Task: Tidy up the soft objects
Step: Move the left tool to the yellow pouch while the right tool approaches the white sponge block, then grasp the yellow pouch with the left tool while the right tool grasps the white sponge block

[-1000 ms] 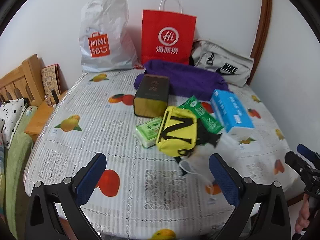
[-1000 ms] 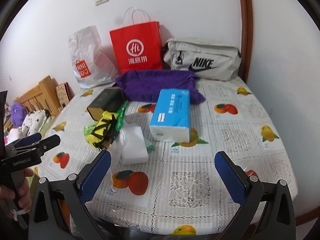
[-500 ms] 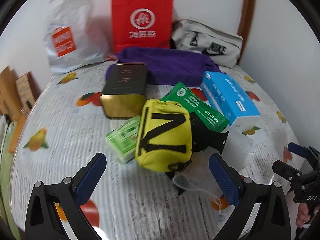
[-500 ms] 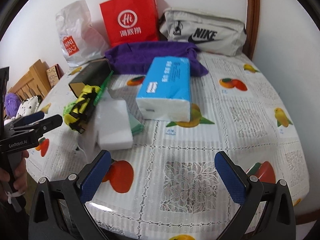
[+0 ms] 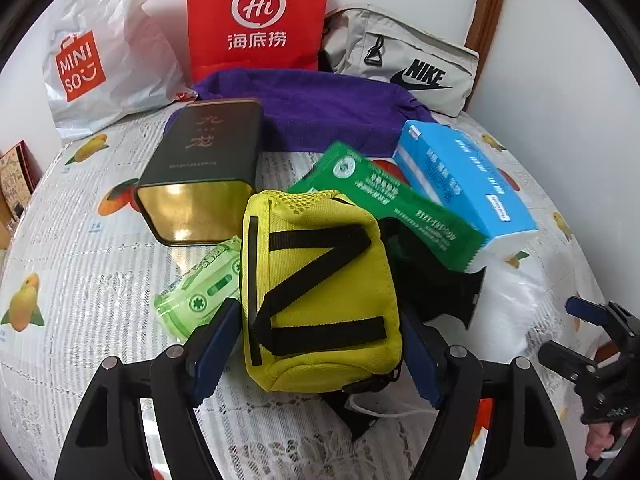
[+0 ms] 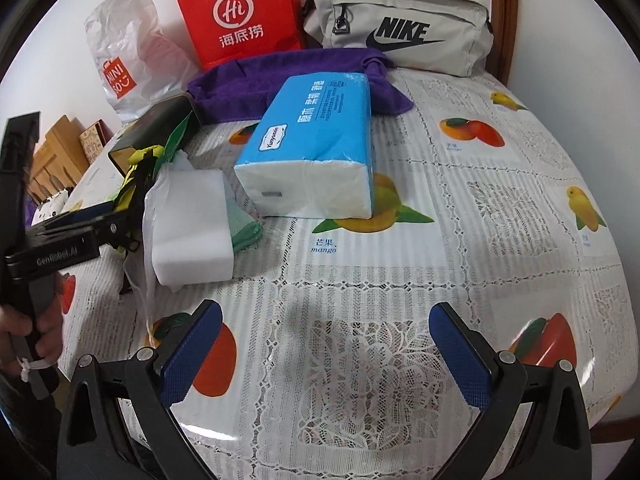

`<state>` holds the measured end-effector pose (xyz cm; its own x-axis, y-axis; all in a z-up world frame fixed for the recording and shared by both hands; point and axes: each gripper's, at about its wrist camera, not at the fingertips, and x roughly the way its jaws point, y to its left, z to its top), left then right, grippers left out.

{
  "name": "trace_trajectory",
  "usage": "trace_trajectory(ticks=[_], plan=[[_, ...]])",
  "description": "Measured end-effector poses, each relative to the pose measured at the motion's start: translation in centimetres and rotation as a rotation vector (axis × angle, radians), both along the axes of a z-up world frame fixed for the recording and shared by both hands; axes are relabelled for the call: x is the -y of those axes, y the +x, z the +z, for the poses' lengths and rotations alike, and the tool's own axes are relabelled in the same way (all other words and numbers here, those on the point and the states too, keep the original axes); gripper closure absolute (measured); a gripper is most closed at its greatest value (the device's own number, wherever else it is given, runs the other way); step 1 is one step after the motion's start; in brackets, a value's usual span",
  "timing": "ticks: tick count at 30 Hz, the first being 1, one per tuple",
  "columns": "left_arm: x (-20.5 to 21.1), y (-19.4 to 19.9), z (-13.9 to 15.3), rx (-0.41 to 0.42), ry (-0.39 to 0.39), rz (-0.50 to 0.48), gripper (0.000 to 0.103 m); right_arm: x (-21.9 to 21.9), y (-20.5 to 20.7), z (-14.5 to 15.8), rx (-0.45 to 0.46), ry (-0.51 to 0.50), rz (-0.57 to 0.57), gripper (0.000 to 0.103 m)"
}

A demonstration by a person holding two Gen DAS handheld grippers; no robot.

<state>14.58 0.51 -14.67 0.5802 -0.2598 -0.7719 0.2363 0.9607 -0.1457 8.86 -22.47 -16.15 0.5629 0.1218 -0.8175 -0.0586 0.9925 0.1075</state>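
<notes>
A yellow pouch (image 5: 320, 292) with black straps lies at the middle of the table. My left gripper (image 5: 316, 344) stands around its near end, one pad on each side; I cannot tell whether the pads press it. The pouch shows edge-on in the right wrist view (image 6: 136, 176). My right gripper (image 6: 326, 356) is open and empty over bare tablecloth. A blue tissue pack (image 6: 316, 156), a purple towel (image 5: 320, 108), a white sponge in clear wrap (image 6: 192, 224) and a green wipes pack (image 5: 200, 292) lie around the pouch.
A dark gold tin (image 5: 200, 176) and a green flat packet (image 5: 384, 204) lie beside the pouch. A red paper bag (image 5: 256, 16), a white Miniso bag (image 5: 96, 52) and a grey Nike bag (image 6: 400, 32) stand against the back wall. The round table (image 6: 500, 220) drops off at right.
My left gripper moved forward and narrowed until its pads flank the yellow pouch. My right gripper moved closer to the tissue pack and stayed open.
</notes>
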Motion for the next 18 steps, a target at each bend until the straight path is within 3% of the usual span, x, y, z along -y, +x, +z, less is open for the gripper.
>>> trace_trajectory(ticks=[7, 13, 18], plan=[[-1.2, -2.1, 2.1, 0.059, -0.006, -0.006, 0.031, -0.9, 0.2, 0.1, 0.004, 0.018, 0.029, 0.001], [-3.7, -3.2, 3.4, 0.089, -0.008, 0.05, 0.031, -1.9, 0.5, 1.1, 0.04, 0.04, 0.073, 0.001], [-5.4, -3.3, 2.7, 0.079, 0.008, 0.109, 0.031, -2.7, 1.0, 1.6, 0.068, 0.051, 0.109, 0.002]])
